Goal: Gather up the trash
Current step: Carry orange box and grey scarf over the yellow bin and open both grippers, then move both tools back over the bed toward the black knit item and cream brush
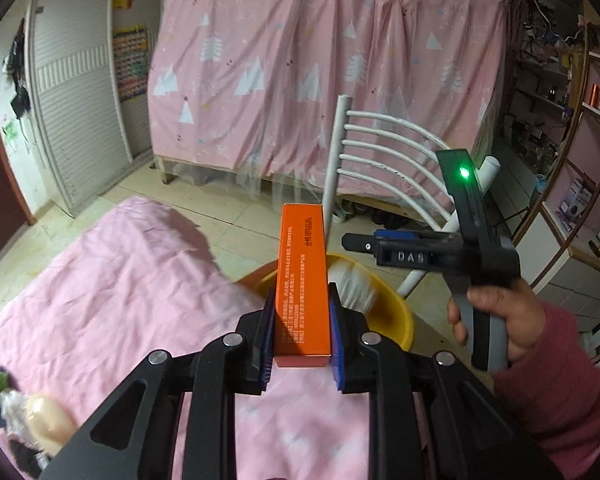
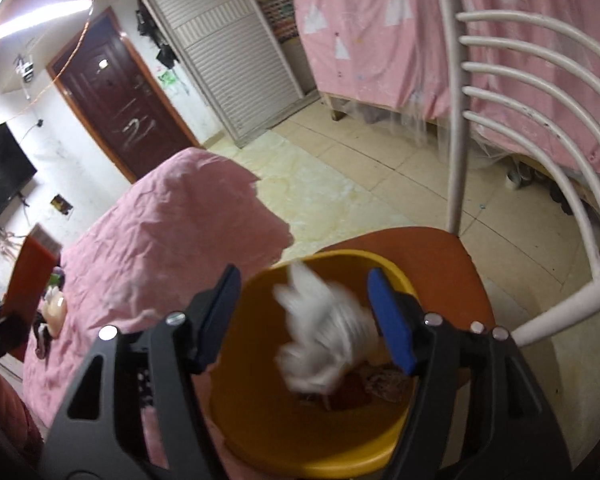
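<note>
My left gripper (image 1: 302,320) is shut on a long orange box (image 1: 302,276) and holds it upright over the pink-covered table, just short of the yellow basin (image 1: 392,308). The right gripper (image 1: 350,242) hovers above the basin, seen from the side. In the right wrist view my right gripper (image 2: 306,312) is open over the yellow basin (image 2: 260,412). A blurred white crumpled tissue (image 2: 324,344) is between the fingers, inside the basin's mouth, above other scraps. The orange box (image 2: 28,276) shows at the far left.
The basin sits on an orange chair seat (image 2: 452,260) with a white barred backrest (image 2: 540,128). A pink cloth covers the table (image 1: 132,292), with a doll and small items (image 1: 28,420) on its near left. A pink-curtained bed (image 1: 320,60) stands behind.
</note>
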{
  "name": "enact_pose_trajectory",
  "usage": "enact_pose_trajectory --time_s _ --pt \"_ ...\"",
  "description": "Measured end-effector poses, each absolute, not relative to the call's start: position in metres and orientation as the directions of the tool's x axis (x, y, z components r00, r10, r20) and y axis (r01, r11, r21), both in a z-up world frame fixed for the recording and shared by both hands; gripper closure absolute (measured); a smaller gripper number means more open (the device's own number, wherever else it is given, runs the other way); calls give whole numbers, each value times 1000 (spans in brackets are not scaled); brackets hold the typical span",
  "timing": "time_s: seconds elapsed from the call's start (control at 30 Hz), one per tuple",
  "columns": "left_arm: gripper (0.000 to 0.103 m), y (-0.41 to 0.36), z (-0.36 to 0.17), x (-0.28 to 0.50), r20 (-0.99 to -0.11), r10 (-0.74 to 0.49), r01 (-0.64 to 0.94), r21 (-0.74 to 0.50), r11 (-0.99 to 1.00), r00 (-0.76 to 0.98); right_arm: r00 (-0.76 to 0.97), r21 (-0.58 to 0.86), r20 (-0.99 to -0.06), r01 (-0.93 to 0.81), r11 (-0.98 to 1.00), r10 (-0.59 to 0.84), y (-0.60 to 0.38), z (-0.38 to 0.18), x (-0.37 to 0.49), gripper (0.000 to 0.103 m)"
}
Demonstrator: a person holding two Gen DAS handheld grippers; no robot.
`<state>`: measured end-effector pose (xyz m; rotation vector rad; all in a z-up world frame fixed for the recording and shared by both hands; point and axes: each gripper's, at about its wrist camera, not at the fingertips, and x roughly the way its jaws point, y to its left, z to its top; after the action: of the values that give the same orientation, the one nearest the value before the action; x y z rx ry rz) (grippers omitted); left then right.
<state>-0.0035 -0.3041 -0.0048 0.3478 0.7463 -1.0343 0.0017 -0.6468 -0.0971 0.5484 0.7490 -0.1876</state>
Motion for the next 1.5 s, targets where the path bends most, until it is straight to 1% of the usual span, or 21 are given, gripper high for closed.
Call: enact_pose_trajectory --time_s 0.2,0.33,0.4,0.43,0.47,0.67,0.93,1.0,1.07,1.2,1.27,1.4,1.5 --pt "90 -350 -18 -1 -735 -636 882 -112 458 237 752 432 -659 402 807 -22 -666 -95 -18 39" --pt "88 -371 -23 -1 -744 -623 883 -99 459 241 759 440 -649 427 790 -49 -675 -93 -25 39" --pt "74 -379 -25 1 -748 -618 878 -103 467 241 760 448 -648 431 783 -48 -678 -94 -28 39" --pt "54 -380 -26 3 -750 -616 876 -105 471 241 761 449 -647 432 782 -49 -678 -94 -29 39" --pt "43 -381 -27 2 -748 -618 873 -109 474 242 761 450 -646 431 782 -48 -677 -93 -29 39" --pt "42 -361 -23 8 -735 -619 852 -109 511 277 764 445 -644 415 794 -39 -670 -89 -26 39" --pt "42 -319 1 14 -690 -640 820 -119 560 337 773 426 -634 343 837 6 -635 -72 -3 39" --pt "42 -302 7 15 -680 -643 806 -129 578 352 776 417 -629 304 857 30 -619 -65 7 35" --pt "42 -286 12 15 -674 -634 790 -122 602 379 778 408 -626 269 872 54 -604 -60 16 34" --pt "42 -248 21 19 -666 -579 732 -71 677 471 774 386 -623 178 905 114 -566 -51 37 34" --pt "42 -230 21 26 -678 -517 675 -42 737 522 766 374 -625 128 919 148 -545 -48 48 34" --pt "42 -197 22 43 -687 -437 581 -26 813 581 748 361 -629 37 932 214 -505 -44 69 34" --pt "42 -172 22 52 -696 -405 533 -38 845 593 734 352 -632 -17 936 251 -481 -42 78 34"
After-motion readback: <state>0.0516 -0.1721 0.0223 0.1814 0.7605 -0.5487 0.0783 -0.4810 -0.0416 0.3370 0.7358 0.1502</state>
